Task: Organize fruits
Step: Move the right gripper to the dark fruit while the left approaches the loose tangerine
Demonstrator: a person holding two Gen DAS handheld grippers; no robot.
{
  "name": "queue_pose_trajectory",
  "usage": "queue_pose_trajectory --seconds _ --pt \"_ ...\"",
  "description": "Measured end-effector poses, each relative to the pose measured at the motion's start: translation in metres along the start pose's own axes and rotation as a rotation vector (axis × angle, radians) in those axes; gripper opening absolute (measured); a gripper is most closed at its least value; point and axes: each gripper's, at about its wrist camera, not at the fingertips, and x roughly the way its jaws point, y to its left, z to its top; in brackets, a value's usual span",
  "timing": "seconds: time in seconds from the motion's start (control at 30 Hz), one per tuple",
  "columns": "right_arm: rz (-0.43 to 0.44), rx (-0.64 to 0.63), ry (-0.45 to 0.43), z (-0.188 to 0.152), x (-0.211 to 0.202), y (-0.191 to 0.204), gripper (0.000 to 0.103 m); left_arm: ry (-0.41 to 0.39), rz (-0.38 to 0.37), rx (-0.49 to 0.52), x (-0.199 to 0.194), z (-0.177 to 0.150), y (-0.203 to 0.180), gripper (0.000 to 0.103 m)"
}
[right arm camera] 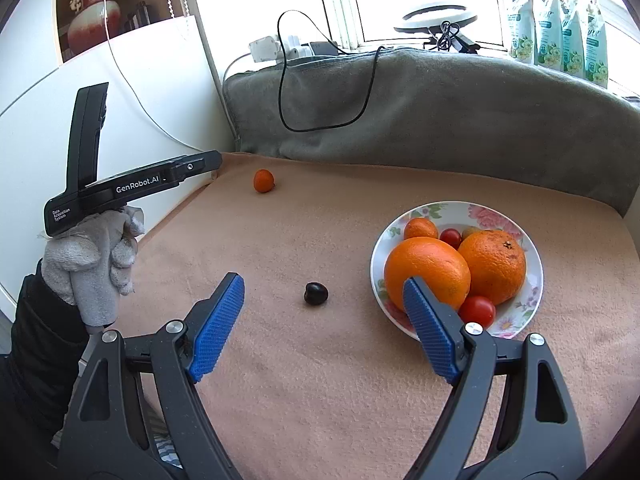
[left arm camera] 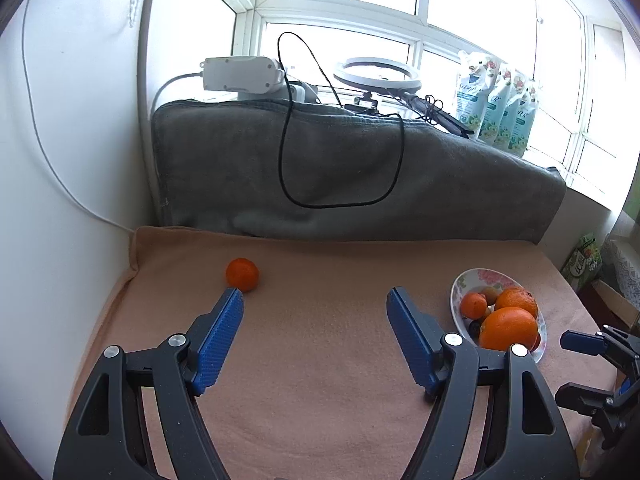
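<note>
On the tan blanket (right arm camera: 320, 360), loose mandarin (right arm camera: 264, 180) at eleven o'clock, dark fruit (right arm camera: 316, 293) at centre, floral plate (right arm camera: 532, 300) of oranges (right arm camera: 427, 272) at three o'clock, left gripper (left arm camera: 315, 294) and right gripper (right arm camera: 324, 284) both spread wide, gripping nothing, gloved hand (right arm camera: 96, 260) at nine o'clock.

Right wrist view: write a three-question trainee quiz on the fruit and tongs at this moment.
1. True or false: the right tongs are shut on an orange.
2. Which loose fruit lies nearer the plate? A) dark plum B) small mandarin
3. How many large oranges are on the plate?

Key: 1 false, they are open and empty; 2 A; 3 two, one beside the other.
</note>
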Motion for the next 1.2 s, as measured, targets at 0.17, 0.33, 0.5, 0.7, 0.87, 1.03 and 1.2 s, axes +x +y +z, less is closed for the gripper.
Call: queue_pose_trajectory --seconds 0.17,0.33,0.5,0.7,0.87,1.03,1.2 --pt "-0.004 -0.019 0.035 -0.004 0.014 0.011 0.084 0.020 0.051 -0.029 -0.003 -0.012 0.023 0.074" --pt "0.009 -0.008 0.058 -0.010 0.023 0.016 0.085 0.029 0.070 -0.055 -0.003 -0.020 0.037 0.074" --pt "0.015 -0.003 0.070 -0.012 0.030 0.019 0.084 0.037 0.075 -0.059 -0.002 -0.024 0.041 0.074" --pt "0.003 0.003 0.079 -0.013 0.039 0.020 0.084 0.053 0.065 -0.071 0.008 -0.024 0.046 0.074" --pt "-0.002 0.012 0.099 -0.017 0.051 0.020 0.084 0.069 0.048 -0.098 0.021 -0.022 0.054 0.074" --pt "-0.004 0.024 0.131 -0.020 0.065 0.020 0.072 0.088 0.021 -0.121 0.041 -0.016 0.063 0.069" --pt "-0.010 0.045 0.154 -0.019 0.079 0.014 0.057 0.117 0.001 -0.128 0.064 -0.013 0.065 0.064"
